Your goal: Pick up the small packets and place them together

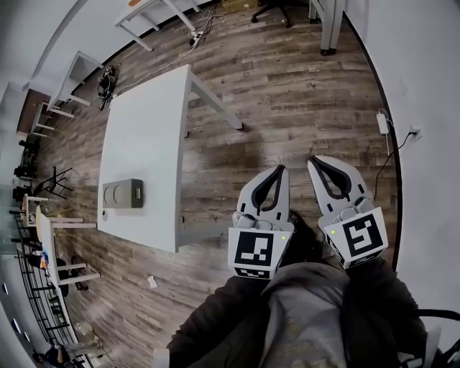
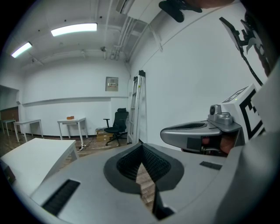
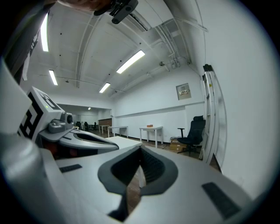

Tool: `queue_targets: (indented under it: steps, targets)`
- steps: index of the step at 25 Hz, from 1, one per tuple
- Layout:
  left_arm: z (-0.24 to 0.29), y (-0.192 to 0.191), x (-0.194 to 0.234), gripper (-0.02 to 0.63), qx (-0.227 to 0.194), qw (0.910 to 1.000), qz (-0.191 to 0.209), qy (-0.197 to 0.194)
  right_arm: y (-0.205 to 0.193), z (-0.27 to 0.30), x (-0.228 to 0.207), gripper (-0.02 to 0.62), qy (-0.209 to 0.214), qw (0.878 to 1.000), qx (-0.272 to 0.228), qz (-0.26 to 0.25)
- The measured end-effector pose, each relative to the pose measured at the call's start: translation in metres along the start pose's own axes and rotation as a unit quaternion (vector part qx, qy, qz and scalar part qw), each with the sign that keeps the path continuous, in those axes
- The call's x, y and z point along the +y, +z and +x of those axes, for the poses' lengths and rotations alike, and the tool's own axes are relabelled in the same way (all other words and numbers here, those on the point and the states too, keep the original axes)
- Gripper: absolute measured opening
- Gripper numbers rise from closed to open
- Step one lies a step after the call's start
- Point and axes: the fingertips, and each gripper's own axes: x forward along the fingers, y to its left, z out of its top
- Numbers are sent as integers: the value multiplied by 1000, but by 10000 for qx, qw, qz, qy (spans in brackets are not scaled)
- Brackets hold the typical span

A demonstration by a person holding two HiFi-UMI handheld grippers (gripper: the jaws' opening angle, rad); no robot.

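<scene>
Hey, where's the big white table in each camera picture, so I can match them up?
Head view: the white table lies left of centre, running up the picture.
Left gripper view: its top fills the lower left.
Right gripper view: a small slice shows just left of centre.
Shared landmark: the black office chair, at the head view's top edge, left of centre in the left gripper view, right of centre in the right gripper view.

No words, numbers or brand names can be read. A small framed sign hangs on the far wall, well beyond the fingers and above their tips; its print is too small to make out. The left cube and right cube, behind the fingers, bear only black-and-white square markers, no letters.
</scene>
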Motion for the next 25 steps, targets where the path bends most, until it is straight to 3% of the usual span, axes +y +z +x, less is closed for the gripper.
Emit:
queue_targets:
  steps: [10, 16, 21, 25]
  targets:
    - [31, -39, 102, 3, 229, 9962, -613, 577, -20, 112, 25, -3, 784, 9954, 524, -194]
    - [-3, -40, 176, 3, 45, 9854, -869, 1461, -2, 175, 91, -3, 1822, 9801, 508, -606]
    - [-81, -44, 251, 3, -155, 9584, -1010, 2665, 22, 220, 194, -3, 3021, 9482, 255, -950]
    - [-154, -56, 287, 3, -205, 9231, -1164, 3659, 32, 228, 279, -3, 4025, 9081, 91, -1152]
